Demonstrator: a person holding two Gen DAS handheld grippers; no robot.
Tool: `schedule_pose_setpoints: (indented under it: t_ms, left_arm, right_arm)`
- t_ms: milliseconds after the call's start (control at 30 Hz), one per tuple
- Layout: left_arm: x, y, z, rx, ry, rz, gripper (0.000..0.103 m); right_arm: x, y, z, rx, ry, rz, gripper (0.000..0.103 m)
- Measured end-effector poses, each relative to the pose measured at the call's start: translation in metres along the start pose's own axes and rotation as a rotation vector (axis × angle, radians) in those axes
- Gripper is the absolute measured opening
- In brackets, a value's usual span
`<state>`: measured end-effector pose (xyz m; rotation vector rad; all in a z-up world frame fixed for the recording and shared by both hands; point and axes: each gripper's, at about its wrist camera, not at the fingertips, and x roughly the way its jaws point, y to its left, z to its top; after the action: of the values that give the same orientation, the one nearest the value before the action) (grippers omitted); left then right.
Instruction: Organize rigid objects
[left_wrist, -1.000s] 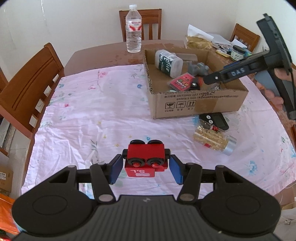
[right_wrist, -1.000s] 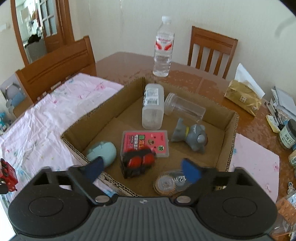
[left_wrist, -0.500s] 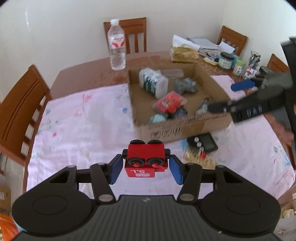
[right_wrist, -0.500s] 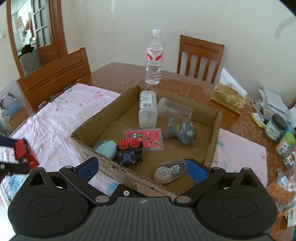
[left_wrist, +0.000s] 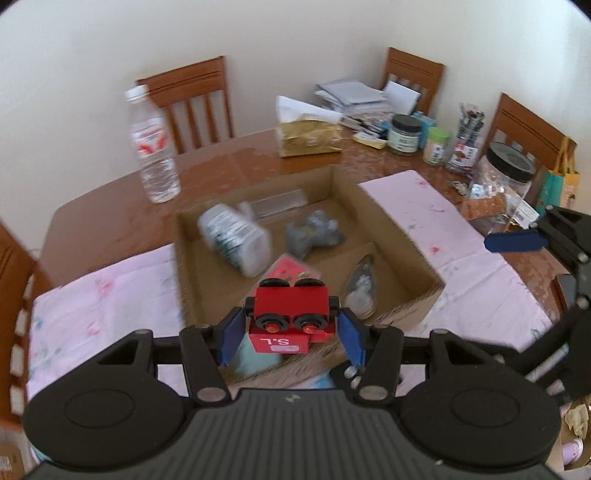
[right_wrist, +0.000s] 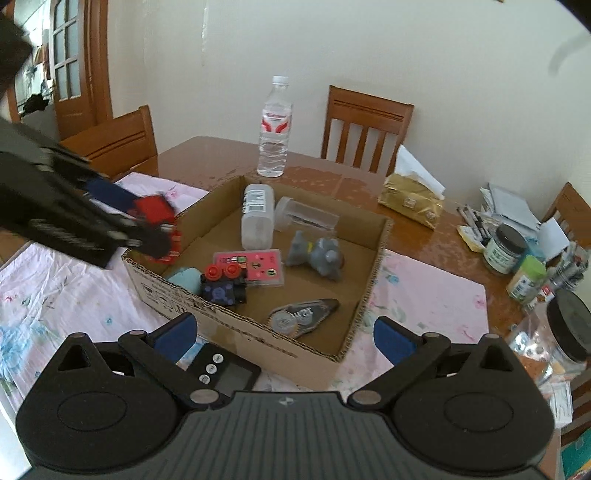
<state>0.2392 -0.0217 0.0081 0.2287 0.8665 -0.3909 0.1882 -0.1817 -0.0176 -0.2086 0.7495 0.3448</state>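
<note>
Over the cardboard box (left_wrist: 388, 221), left claw (left_wrist: 290, 325) angled down, clamped on red toy train (left_wrist: 290, 314); right claw (right_wrist: 284, 332) wide apart, just opened, empty.

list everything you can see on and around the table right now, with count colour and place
cardboard box: 1, brown, on the cloth
red toy train car: 1, red, in the left gripper over the box's near edge
blue toy car: 1, dark blue with red wheels, inside box
pink card case: 1, pink, inside box
grey figure: 1, grey, inside box
white bottle: 1, white, lying in box
clear jar: 1, clear, lying in box
tape dispenser: 1, grey, inside box
water bottle: 1, clear, upright behind box
timer: 1, black, in front of box
chairs: several, brown, around table
left gripper: 1, black, shut on train car
right gripper: 1, black, open, empty
</note>
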Motion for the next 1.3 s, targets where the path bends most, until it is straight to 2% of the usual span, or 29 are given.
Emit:
schedule_pose_setpoints:
  t_ms: [300, 533, 567, 600, 633, 667, 700, 767, 967, 1167, 1300]
  left_arm:
    - [0.058, -0.042, 0.023, 0.081, 0.064, -0.124, 0.055]
    - [0.082, -0.06, 0.028, 0.108, 0.079, -0.182, 0.055]
    - [0.084, -0.061, 0.029, 0.106, 0.076, -0.187, 0.057]
    - [0.084, -0.061, 0.03, 0.101, 0.07, -0.192, 0.067]
    - [0.084, -0.061, 0.031, 0.093, 0.064, -0.191, 0.074]
    - [0.082, -0.06, 0.032, 0.083, 0.048, -0.184, 0.09]
    - [0.08, -0.059, 0.033, 0.075, 0.031, -0.173, 0.098]
    - [0.073, -0.055, 0.033, 0.066, 0.0, -0.153, 0.098]
    - [0.056, -0.04, 0.024, 0.03, -0.002, -0.085, 0.099]
    - [0.031, -0.027, -0.003, -0.001, -0.023, -0.022, 0.099]
    - [0.019, -0.022, -0.028, -0.025, -0.015, 0.01, 0.1]
  right_arm:
    - [-0.008, -0.028, -0.011, 0.081, 0.003, -0.058, 0.103]
    - [-0.003, -0.04, -0.022, 0.114, 0.044, -0.092, 0.103]
    - [-0.003, -0.041, -0.023, 0.114, 0.049, -0.095, 0.103]
    - [-0.002, -0.041, -0.024, 0.114, 0.054, -0.1, 0.103]
    - [-0.002, -0.042, -0.025, 0.115, 0.057, -0.102, 0.103]
    - [-0.002, -0.042, -0.025, 0.116, 0.059, -0.103, 0.103]
    - [-0.001, -0.042, -0.026, 0.117, 0.063, -0.103, 0.103]
    - [-0.001, -0.042, -0.026, 0.116, 0.066, -0.106, 0.103]
    - [0.002, -0.038, -0.026, 0.116, 0.072, -0.093, 0.103]
    - [0.01, -0.028, -0.035, 0.109, 0.089, -0.068, 0.103]
    - [0.022, -0.022, -0.05, 0.126, 0.137, -0.051, 0.103]
